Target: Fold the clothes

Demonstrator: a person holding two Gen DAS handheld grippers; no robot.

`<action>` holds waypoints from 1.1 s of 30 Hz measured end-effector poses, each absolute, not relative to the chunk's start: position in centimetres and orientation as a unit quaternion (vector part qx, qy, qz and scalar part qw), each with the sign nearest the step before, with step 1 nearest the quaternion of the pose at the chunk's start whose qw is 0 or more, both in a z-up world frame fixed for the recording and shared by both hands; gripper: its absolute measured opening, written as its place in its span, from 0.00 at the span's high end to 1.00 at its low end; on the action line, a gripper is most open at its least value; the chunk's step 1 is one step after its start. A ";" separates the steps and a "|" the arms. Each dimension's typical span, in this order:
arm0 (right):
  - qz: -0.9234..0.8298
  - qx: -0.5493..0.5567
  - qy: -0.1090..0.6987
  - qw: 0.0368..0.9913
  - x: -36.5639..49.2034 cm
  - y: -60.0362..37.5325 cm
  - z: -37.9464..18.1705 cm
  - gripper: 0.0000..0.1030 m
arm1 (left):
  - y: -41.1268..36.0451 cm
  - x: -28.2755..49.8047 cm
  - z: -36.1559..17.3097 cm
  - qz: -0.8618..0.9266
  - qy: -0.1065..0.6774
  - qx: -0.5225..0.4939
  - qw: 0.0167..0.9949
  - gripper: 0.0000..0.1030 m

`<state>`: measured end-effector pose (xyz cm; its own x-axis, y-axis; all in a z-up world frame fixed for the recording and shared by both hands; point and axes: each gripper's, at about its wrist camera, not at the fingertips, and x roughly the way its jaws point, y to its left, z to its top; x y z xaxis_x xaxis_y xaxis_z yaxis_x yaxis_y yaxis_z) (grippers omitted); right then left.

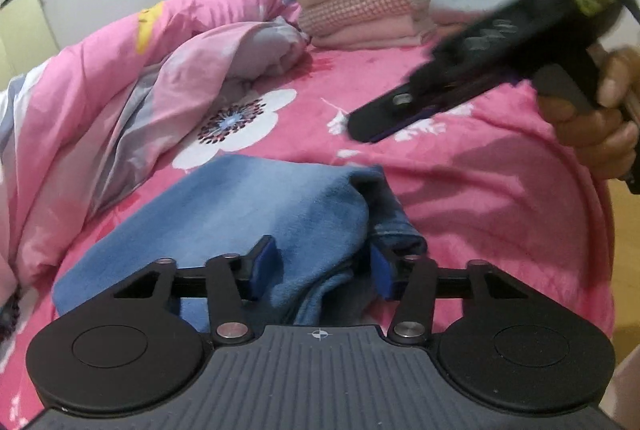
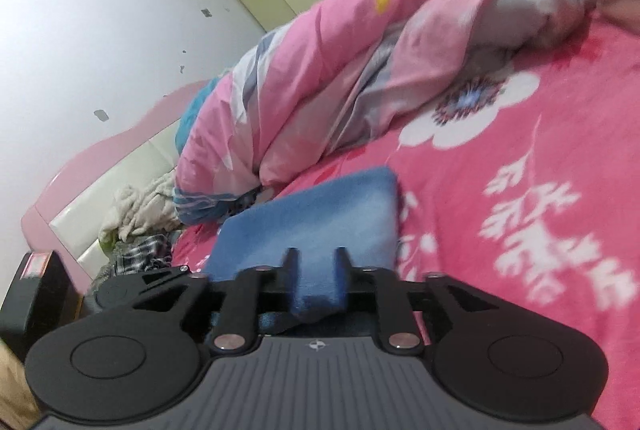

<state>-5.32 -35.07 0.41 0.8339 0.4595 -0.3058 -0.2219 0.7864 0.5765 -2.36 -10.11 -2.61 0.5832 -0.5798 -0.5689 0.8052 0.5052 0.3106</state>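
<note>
Fleece: blue garment point(image 1: 224, 213), soft plush outside, denim-looking hem showing at its right edge; prob. lined trousers, folded into a thick pad.
Where: lies on bed point(image 1: 460, 197) w/ pink floral cover, near front edge, just beside bunched pink duvet point(image 1: 100, 101).
Handling: judged light-to-medium, limp, not slippery, not fragile; layers may slide apart if lifted by one only.
Grip spot: folded edge nearest the claws, pinching all layers together.
Left claw point(image 1: 318, 268): jaws apart, fabric bulging between them, pads not clearly pressing; reads as released.
Right claw point(image 2: 315, 264): narrow gap, blue fold between fingers; pressing or not, can't tell (blurred).
Count: 1 blue garment in work; 1 stack of folded clothes point(image 1: 360, 5) at far side, ~5+ layers, exact no. unclear; 2 claws; 1 hand point(image 1: 600, 117) seen.
</note>
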 end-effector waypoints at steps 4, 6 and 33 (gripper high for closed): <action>0.194 0.229 0.237 0.924 -6.3 -34.9 0.5 0.64 | -9.3 -1.3 -1.6 -0.410 0.208 0.251 0.852 0.74; 0.200 0.213 0.252 0.923 -6.4 -34.2 0.0 0.57 | -9.1 -1.0 -1.2 -0.408 0.208 0.239 0.856 0.82; 0.170 0.006 0.227 0.959 -4.7 -27.6 -0.8 0.60 | -7.0 -1.4 0.2 -0.421 0.160 0.169 0.877 0.89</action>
<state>-4.70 -27.64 -0.85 0.8397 0.3282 -0.4327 -0.3232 0.9423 0.0877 -1.37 -7.04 0.21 0.5939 -0.6842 -0.4232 0.7926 0.5878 0.1620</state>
